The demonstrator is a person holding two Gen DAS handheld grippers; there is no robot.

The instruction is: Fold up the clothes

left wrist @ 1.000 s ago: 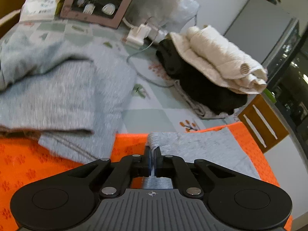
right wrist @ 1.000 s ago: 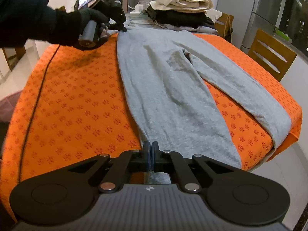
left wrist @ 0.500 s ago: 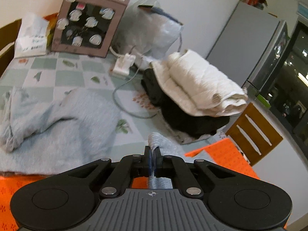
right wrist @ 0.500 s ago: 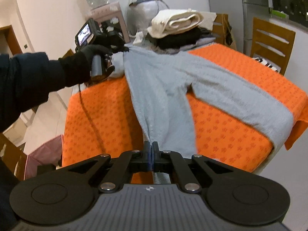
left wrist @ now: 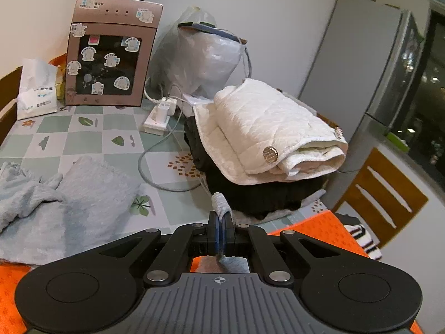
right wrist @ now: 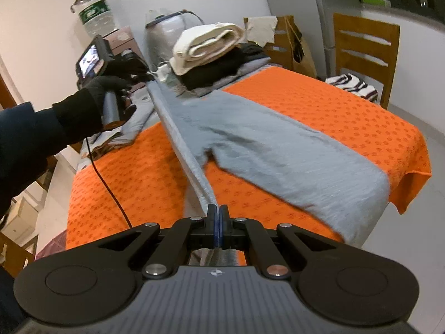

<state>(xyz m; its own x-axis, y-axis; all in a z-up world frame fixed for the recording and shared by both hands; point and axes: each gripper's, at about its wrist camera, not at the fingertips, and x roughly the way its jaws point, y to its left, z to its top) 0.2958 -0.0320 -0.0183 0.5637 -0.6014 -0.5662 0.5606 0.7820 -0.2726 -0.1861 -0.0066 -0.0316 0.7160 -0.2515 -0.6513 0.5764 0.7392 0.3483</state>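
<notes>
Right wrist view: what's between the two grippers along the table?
In the right wrist view, only the grey pants: their raised edge runs taut from the right gripper to the left gripper over the orange cloth. Nothing else lies between.

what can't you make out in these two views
- Left wrist view: most of the grey trousers, hidden behind the left gripper.
- Right wrist view: the trouser hem nearest the camera, hidden under the right gripper.
- Right wrist view: weave of the lifted trouser leg, blurred.
</notes>
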